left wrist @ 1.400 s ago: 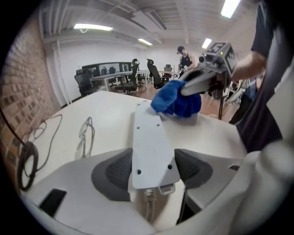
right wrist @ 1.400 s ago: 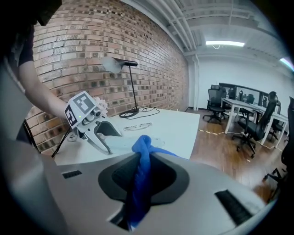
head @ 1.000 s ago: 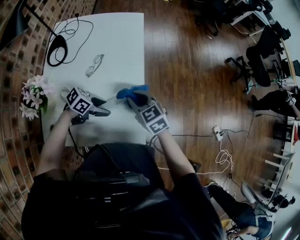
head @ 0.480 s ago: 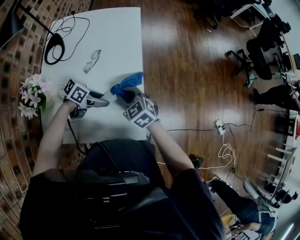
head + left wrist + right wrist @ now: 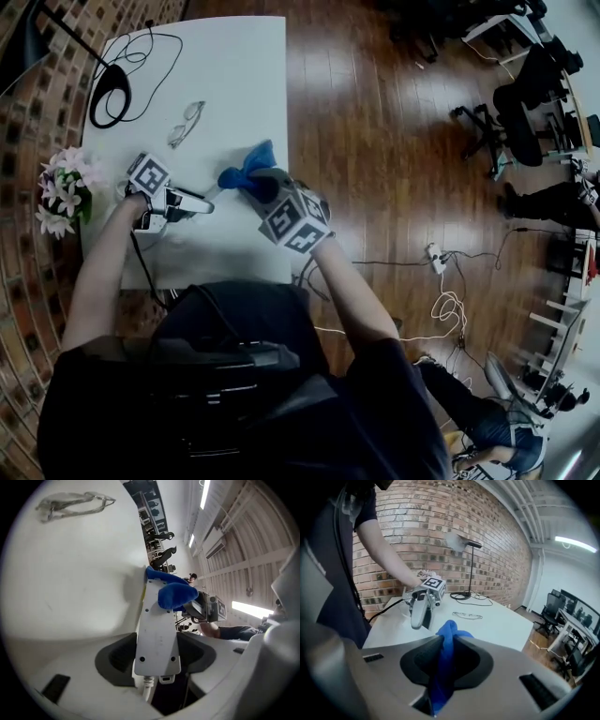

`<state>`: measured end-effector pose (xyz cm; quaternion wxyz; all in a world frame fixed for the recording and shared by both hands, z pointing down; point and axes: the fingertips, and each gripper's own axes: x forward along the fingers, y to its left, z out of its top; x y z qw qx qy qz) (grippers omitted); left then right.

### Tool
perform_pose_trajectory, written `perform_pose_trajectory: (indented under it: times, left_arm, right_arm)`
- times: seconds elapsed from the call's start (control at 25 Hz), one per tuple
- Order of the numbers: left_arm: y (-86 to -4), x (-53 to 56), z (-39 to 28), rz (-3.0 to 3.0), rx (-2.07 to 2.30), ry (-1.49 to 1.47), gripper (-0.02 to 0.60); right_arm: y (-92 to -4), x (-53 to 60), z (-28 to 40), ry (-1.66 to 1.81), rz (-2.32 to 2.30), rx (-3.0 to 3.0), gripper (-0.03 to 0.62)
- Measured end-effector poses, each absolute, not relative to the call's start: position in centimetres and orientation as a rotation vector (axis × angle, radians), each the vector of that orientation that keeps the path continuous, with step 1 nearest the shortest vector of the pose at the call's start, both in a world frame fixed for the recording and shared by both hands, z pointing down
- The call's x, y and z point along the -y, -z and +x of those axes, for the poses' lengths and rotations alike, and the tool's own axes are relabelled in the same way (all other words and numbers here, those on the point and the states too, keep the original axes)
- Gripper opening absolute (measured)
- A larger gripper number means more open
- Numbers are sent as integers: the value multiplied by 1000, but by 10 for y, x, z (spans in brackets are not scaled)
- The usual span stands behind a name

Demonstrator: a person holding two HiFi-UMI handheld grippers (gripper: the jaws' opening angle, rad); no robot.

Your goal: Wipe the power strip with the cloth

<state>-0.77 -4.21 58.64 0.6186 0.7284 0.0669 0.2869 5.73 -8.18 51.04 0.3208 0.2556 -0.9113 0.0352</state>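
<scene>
The white power strip [image 5: 157,630] is held up over the table, with my left gripper [image 5: 157,654] shut on its cable end. In the head view this gripper [image 5: 192,202] is left of centre, above the white table [image 5: 234,84]. The blue cloth [image 5: 176,595] lies against the far part of the strip. My right gripper [image 5: 446,660] is shut on the bunched cloth [image 5: 446,641], whose free end sticks out past the jaws. In the head view the cloth [image 5: 246,169] meets the strip's tip in front of the right gripper [image 5: 258,187]. From the right gripper view, the strip [image 5: 417,613] points towards me.
A pair of glasses [image 5: 186,124] lies further up the table. A black lamp base with a looped cable [image 5: 111,89] stands at the far left corner, and flowers [image 5: 64,192] at the left edge. The table's right edge drops to wooden floor, where another power strip [image 5: 434,258] lies.
Both grippers have rolled in place. The cloth has shifted left along the strip, and the left gripper's marker cube has turned upward.
</scene>
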Motion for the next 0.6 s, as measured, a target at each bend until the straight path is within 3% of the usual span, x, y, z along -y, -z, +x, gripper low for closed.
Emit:
perform_pose_trajectory:
  times: [0.2, 0.28, 0.6]
  left_arm:
    - [-584, 34, -8, 1582, -212, -608, 273]
    - [-584, 35, -8, 1578, -208, -608, 273]
    - [-581, 38, -9, 1588, -208, -587, 275]
  right_arm:
    - [-527, 57, 39, 9, 392, 2330, 96]
    - [-540, 50, 33, 68, 301, 2277, 199]
    - [-554, 61, 13, 277, 194, 2172, 233]
